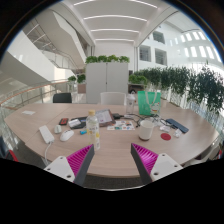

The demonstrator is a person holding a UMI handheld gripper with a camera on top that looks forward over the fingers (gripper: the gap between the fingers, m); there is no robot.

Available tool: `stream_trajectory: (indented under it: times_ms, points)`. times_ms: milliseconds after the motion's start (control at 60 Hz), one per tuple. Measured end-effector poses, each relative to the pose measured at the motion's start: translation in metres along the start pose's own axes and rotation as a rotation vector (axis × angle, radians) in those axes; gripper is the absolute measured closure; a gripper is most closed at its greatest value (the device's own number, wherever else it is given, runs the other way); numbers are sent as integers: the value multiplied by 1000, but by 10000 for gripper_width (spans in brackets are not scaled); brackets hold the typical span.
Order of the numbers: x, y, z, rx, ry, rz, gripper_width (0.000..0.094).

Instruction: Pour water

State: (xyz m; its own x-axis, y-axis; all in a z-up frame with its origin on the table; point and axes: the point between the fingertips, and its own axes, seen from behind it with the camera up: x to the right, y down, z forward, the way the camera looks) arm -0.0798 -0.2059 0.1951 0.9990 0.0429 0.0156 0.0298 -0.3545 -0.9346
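The gripper (113,160) hangs with its fingers apart and nothing between them, short of the table (110,158). Just ahead stands a clear water bottle (93,131) — contents unreadable — with a white cup (146,130) to its right. Clutter crowds both, so a careless reach could, I judge, topple the bottle or cup — a green pitcher (146,102) sits farther back.

The gripper (114,160) sits low and level, pointing straight ahead, both fingers in shot. Its fingers are spread wide, a clear gap between them and nothing in it. The left finger's magenta pad (79,157) faces inward and the right finger's pad (146,156) mirrors it, the two angling toward each other at the tips. No hand or sleeve shows.
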Motion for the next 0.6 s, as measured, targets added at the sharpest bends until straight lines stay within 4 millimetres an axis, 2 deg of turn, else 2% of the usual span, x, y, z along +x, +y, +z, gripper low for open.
stream_trajectory:
  times_ms: [50,150,217,283,367,383,500,517,550,567,600]
  points:
    - [-31,3,34,31,-48,-2,120]
    - [-70,7,99,72,-124,1,131]
    - [-81,5,139,99,-125,-4,137]
    - [-85,4,177,106,-111,-3,137]
    - [-90,-3,213,125,-108,4,137]
    - [-90,-5,227,128,-106,6,138]
    - [-94,-13,262,150,-112,10,163]
    - [-95,-14,269,151,-116,7,201]
    - [-99,-14,273,151,-135,-6,362]
    - [-101,-11,275,147,-142,-12,394]
    - [-99,-16,276,184,-133,-26,394]
